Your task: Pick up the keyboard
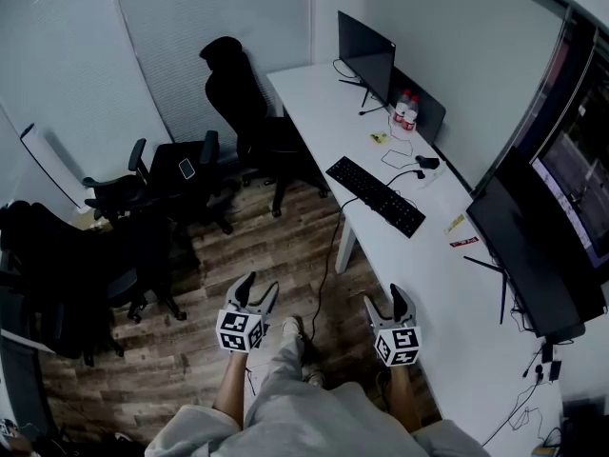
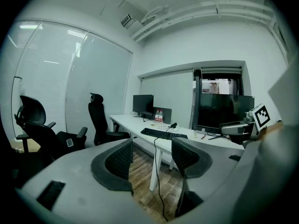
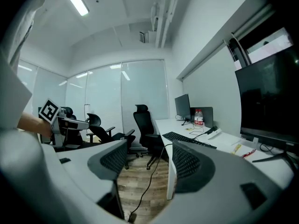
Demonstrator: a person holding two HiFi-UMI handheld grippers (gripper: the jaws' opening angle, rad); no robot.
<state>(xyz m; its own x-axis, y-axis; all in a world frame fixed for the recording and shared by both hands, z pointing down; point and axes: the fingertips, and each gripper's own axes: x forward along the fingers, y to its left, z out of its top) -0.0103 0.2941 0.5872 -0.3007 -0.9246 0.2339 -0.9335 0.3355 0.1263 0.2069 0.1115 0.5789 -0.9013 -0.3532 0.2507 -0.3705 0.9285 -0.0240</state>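
Note:
A black keyboard lies across the long white desk, with its cable hanging off the near edge to the floor. It shows small in the left gripper view and in the right gripper view. My left gripper hovers over the wooden floor, well short of the desk, open and empty. My right gripper is held near the desk's edge, also open with nothing between its jaws. The keyboard is far from both.
Black office chairs stand left of the desk, one with a phone on its seat. On the desk are a monitor, two bottles, small items and a large monitor at the right. The person's legs fill the bottom.

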